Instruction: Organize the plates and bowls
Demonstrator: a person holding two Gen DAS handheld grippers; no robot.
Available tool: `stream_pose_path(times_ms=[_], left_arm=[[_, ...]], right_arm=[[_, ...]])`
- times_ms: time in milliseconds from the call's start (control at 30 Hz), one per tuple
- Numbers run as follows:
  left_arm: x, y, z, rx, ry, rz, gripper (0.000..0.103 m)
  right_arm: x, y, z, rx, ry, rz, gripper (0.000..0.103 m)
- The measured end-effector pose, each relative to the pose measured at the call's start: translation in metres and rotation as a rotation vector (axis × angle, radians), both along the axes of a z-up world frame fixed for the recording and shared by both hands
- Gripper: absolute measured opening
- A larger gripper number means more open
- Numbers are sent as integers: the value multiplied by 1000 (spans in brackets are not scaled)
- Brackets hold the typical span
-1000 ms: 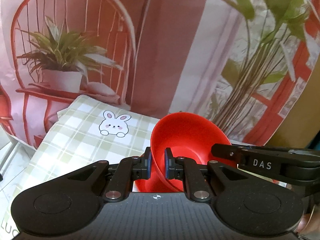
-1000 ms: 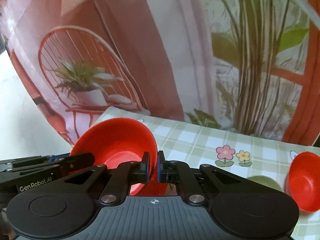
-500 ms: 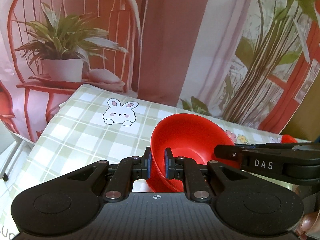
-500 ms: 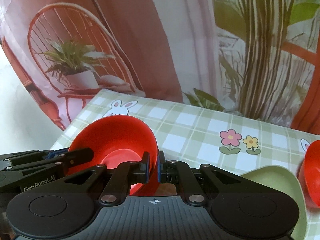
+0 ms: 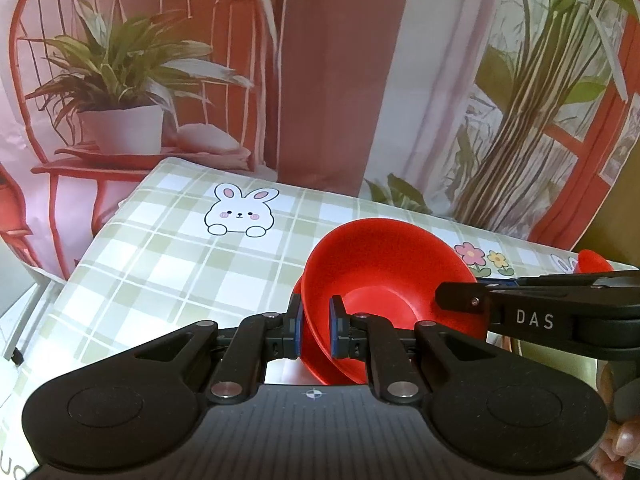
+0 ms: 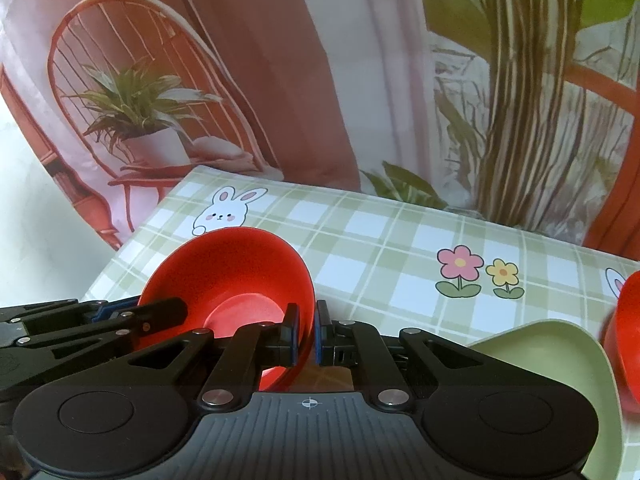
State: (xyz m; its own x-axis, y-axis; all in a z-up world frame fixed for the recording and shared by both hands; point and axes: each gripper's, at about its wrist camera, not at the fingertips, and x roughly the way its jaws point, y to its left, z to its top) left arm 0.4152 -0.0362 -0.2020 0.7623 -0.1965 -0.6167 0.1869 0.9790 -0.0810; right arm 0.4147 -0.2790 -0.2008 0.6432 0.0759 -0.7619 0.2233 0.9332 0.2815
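Observation:
A red bowl (image 5: pixel 384 268) is held between both grippers above the checked tablecloth (image 5: pixel 168 264). My left gripper (image 5: pixel 314 330) is shut on its near-left rim. My right gripper (image 6: pixel 306 330) is shut on its right rim, and the same bowl (image 6: pixel 228 276) shows in the right wrist view. The right gripper's arm (image 5: pixel 536 312) crosses the left wrist view at the right. A light green plate (image 6: pixel 556 344) lies at the lower right. A second red bowl (image 6: pixel 624 328) sits beyond it at the right edge, also in the left wrist view (image 5: pixel 592 260).
The tablecloth has a bunny print (image 5: pixel 240 212) at the far left and flower prints (image 6: pixel 476 272) in the middle. A printed backdrop with a potted plant (image 5: pixel 120 92) hangs behind the table. The table's left edge (image 5: pixel 80 264) drops off.
Both grippers have come down and tilted forward with the red bowl; more of the tablecloth shows. The green plate has come into the right wrist view.

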Motion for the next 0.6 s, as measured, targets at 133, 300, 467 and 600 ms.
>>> stream_pose_path(times_ms=[133, 300, 467, 600], left_arm=[[0, 0, -1, 2, 2, 4, 14], [-2, 2, -2, 1, -1, 15, 14], [-4, 6, 3, -9, -9, 48, 24], [-9, 6, 9, -12, -25, 54, 24]], right_arm=[[-1, 0, 0, -3, 1, -1, 7], [-2, 2, 0, -13, 6, 2, 11], [-7, 4, 5, -22, 4, 2, 16], [-19, 1, 16, -41, -23, -7, 16]])
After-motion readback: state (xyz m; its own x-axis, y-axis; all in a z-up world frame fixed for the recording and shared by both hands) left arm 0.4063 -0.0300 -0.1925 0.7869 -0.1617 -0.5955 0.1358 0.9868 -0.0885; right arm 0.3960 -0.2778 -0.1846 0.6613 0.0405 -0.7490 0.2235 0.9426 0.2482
